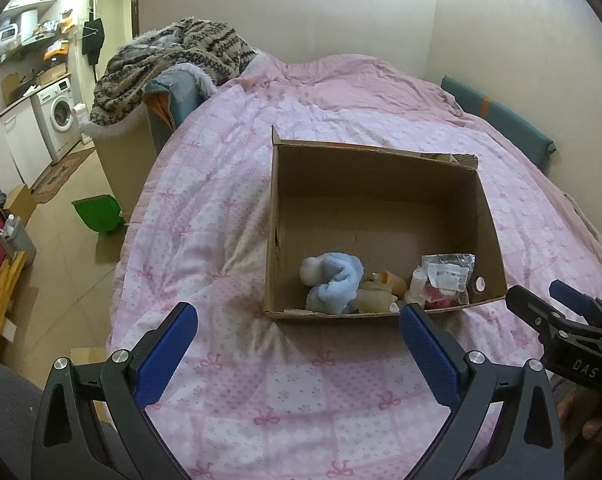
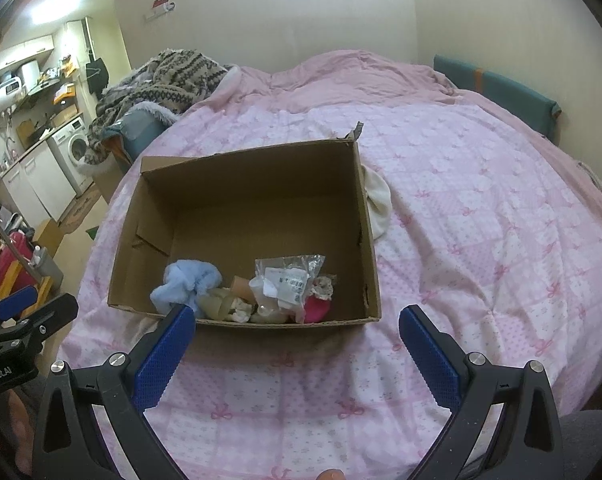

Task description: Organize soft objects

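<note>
An open cardboard box [image 1: 377, 184] [image 2: 253, 184] sits on a pink quilted bed. Along its near wall lie a fluffy light-blue soft toy [image 1: 335, 282] [image 2: 187, 282], a clear plastic bag with a label [image 1: 449, 272] [image 2: 289, 276], a pink item [image 2: 317, 308] and some pale small things. A white soft cloth [image 2: 377, 200] lies on the quilt against the box's right outer wall. My left gripper [image 1: 297, 316] hangs open in front of the box with nothing in it. My right gripper [image 2: 297, 316] is open and empty too, just short of the box's near edge; it also shows in the left wrist view [image 1: 541, 296].
A patterned knit blanket [image 1: 173, 64] is piled on a chair left of the bed. A teal cushion [image 1: 497, 116] lines the right wall. On the floor stand a green bin [image 1: 97, 212] and a washing machine [image 1: 59, 116]. The pink quilt [image 2: 481, 240] spreads wide around the box.
</note>
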`<state>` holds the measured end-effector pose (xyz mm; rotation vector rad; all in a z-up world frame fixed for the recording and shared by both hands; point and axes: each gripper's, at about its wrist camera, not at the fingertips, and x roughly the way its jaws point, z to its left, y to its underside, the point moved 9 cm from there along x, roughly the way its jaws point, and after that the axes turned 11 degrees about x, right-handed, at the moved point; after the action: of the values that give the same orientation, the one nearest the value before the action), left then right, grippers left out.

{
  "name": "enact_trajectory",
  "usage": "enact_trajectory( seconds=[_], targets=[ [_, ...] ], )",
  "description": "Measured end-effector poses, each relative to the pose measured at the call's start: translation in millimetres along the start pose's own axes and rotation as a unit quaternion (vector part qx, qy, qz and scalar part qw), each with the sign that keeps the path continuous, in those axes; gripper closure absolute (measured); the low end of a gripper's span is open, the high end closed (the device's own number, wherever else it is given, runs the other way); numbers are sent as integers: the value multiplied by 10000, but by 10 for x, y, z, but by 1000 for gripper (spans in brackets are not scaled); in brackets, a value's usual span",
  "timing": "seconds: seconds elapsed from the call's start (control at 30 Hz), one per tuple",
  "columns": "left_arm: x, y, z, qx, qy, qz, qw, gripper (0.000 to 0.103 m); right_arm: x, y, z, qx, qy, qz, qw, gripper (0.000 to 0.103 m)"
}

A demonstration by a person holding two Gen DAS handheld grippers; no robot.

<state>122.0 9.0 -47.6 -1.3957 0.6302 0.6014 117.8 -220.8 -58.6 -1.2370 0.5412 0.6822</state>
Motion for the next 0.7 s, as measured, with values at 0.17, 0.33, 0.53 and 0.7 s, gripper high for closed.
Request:
enact_trajectory(
  seconds=[0.17,0.33,0.53,0.7],
  targets=[
    [6,5,-12,10,5,8,10000,2,3,-2,-4,-5,0,1,10000,0],
    [13,10,-18,1,23,15,10000,2,6,-5,-9,-2,5,-4,10000,0],
    [13,10,-19,-2,20,13,10000,2,4,-5,-9,4,3,-2,10000,0],
    [17,10,-22,-10,26,28,10000,2,5,-6,-9,-4,-1,-2,10000,0]
  ],
)
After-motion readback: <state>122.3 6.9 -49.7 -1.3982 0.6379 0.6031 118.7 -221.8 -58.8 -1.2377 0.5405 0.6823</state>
